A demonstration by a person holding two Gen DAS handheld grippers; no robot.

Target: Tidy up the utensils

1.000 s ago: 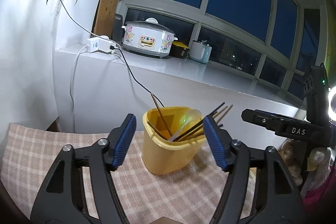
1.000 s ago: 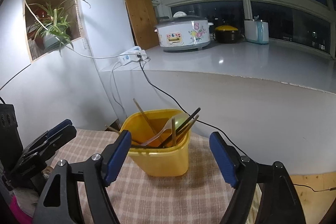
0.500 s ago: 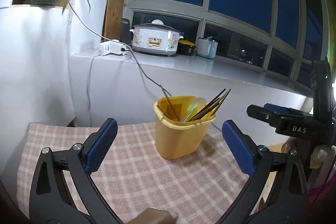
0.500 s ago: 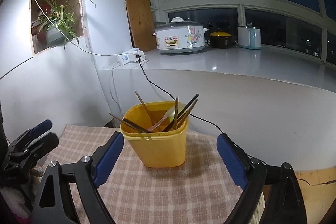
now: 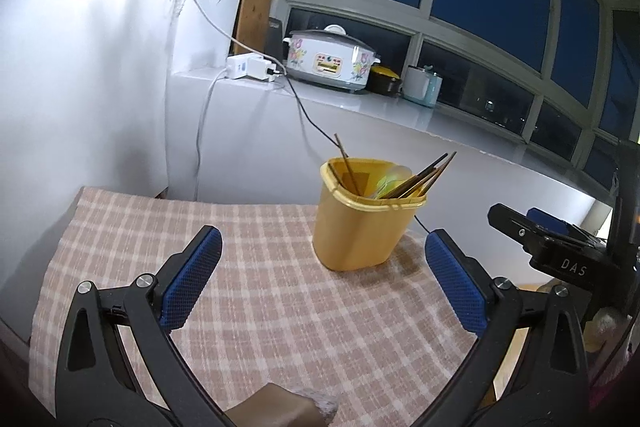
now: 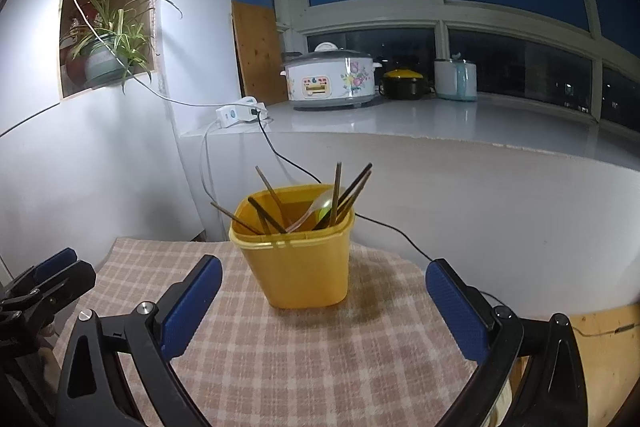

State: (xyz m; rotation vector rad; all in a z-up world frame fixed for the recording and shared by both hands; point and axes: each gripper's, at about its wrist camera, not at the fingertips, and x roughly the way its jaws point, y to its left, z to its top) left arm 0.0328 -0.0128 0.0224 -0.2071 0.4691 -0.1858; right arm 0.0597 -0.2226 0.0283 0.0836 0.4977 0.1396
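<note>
Holder: yellow plastic cup (image 6: 298, 263) stands upright on checked cloth (image 6: 280, 355), toward the cloth's far side, w/ white counter (image 6: 460, 131) rising just behind it.
Contents: dark chopsticks (image 6: 352, 187) lean out over cup rim, some left, some right; pale spoon (image 6: 320, 207) + sth green inside, can't tell what.
L gripper (image 5: 322, 259): jaws wide apart, nothing betw. them, nothing held; blue pads both clear of cup. Cup sits ahead & a bit right of its centre line.
R gripper (image 6: 322, 277): jaws opening, already very wide; cup seen in the gap but further off than the tips, pads not touching it. Nothing held.
Cup vs grippers: apart from both, on cloth by itself.
Behind cup: black cable (image 6: 280, 157) runs from white power strip (image 6: 240, 111) on counter down past cup.
On counter, beyond cup: flowered rice cooker (image 6: 330, 79), dark pot w/ yellow lid (image 6: 402, 85), white-blue jug (image 6: 456, 79).
Up-left of cup: potted plant (image 6: 106, 51) in wall niche.
</note>
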